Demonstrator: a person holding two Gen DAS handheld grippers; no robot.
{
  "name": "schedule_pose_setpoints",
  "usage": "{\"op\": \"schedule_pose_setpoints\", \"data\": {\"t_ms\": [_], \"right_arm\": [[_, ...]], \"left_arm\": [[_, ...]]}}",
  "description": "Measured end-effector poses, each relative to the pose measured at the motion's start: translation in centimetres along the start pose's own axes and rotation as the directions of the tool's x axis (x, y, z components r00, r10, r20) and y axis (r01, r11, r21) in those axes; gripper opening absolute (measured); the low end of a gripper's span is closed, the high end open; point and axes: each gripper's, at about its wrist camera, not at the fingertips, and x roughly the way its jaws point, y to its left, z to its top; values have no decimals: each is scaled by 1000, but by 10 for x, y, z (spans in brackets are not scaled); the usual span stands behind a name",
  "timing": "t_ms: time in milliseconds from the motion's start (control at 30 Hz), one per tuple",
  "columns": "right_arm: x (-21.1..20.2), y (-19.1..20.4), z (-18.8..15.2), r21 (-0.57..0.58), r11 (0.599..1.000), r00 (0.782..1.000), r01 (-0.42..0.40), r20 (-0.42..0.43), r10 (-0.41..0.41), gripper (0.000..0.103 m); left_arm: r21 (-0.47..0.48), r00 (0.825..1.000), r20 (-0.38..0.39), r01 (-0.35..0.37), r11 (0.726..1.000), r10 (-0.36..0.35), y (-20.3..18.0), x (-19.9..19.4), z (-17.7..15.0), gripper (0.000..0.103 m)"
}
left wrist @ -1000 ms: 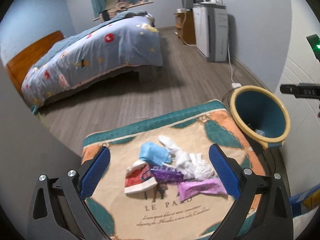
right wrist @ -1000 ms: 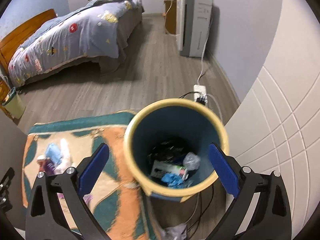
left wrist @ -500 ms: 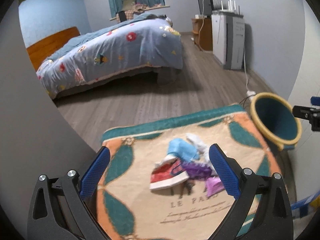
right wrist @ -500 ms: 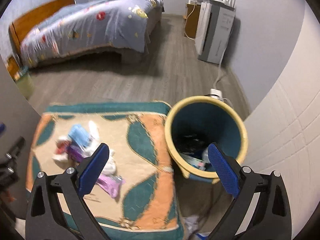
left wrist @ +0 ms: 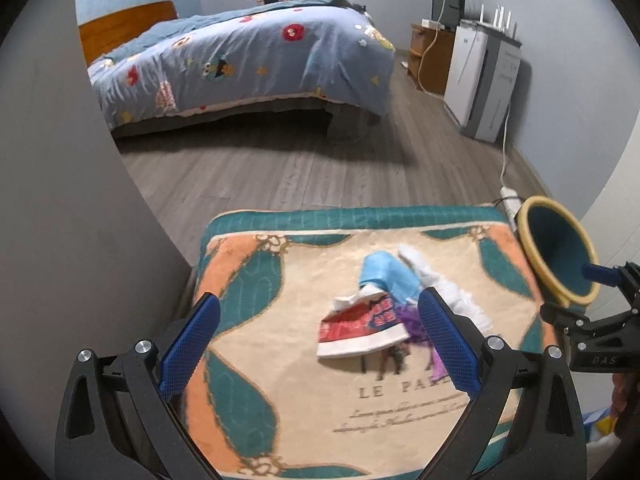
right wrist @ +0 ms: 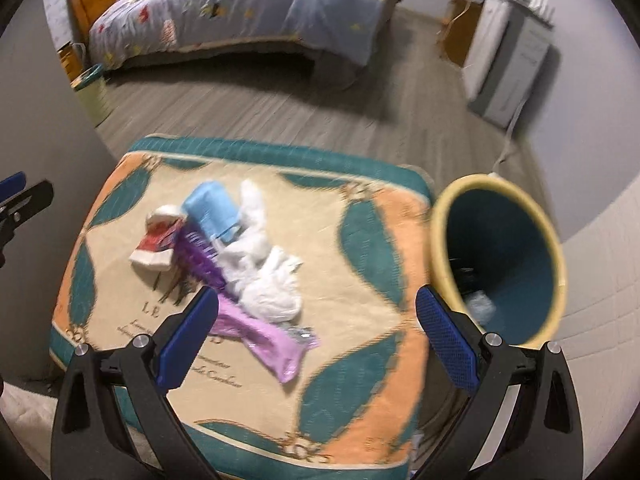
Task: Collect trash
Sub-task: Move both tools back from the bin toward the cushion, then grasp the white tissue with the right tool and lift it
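At the centre of our right wrist view we see a teal, orange and cream patterned mat (right wrist: 360, 240). On it lie a red-and-white wrapper (right wrist: 154, 246), a light blue packet (right wrist: 214, 208), crumpled white tissue (right wrist: 268, 276) and purple wrappers (right wrist: 256, 336), clustered left of centre.

Both wrist views look down from near over the patterned mat (left wrist: 248, 280), sharing the bin (right wrist: 500, 256).

Left gripper (left wrist: 318, 344) gapes empty at bottom centre over a patterned mat (left wrist: 256, 280). Mid-frame lie a red-white wrapper (left wrist: 358, 330), blue packet (left wrist: 384, 274) and white tissue (left wrist: 448, 292). A bin (left wrist: 560, 260) stands at right.
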Motion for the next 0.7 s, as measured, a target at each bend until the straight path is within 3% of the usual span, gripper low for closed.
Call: {"op": "schedule_pose_setpoints", "data": {"t_ms": [167,333,433,600,633,700], "right_arm": [[24,12,-4,-59,998,999,-13,-30,11,97],[48,17,-8,-116,993,999,16,-47,-22,95],[63,19,-10,-105,994,996,-25,-92,15,86],[82,35,-13,-189,981,994,-32,-109,11,78],[86,38,-13,-202,979,994,-34,-112,12,74],[94,41,-13,-218,975,991,-33,-131,4,57]], "left_arm": [[43,1000,-18,7,999,-6,4,13,-1,98],[42,996,-83,22,999,-19,6,33,-2,98],[35,994,-108,20,999,-16,6,43,-2,98],[85,992,-124,-1,996,12,-2,55,-5,98],[89,991,-132,-4,996,16,-4,58,-5,98],[101,989,-150,-4,995,20,-7,65,-7,98]]}}
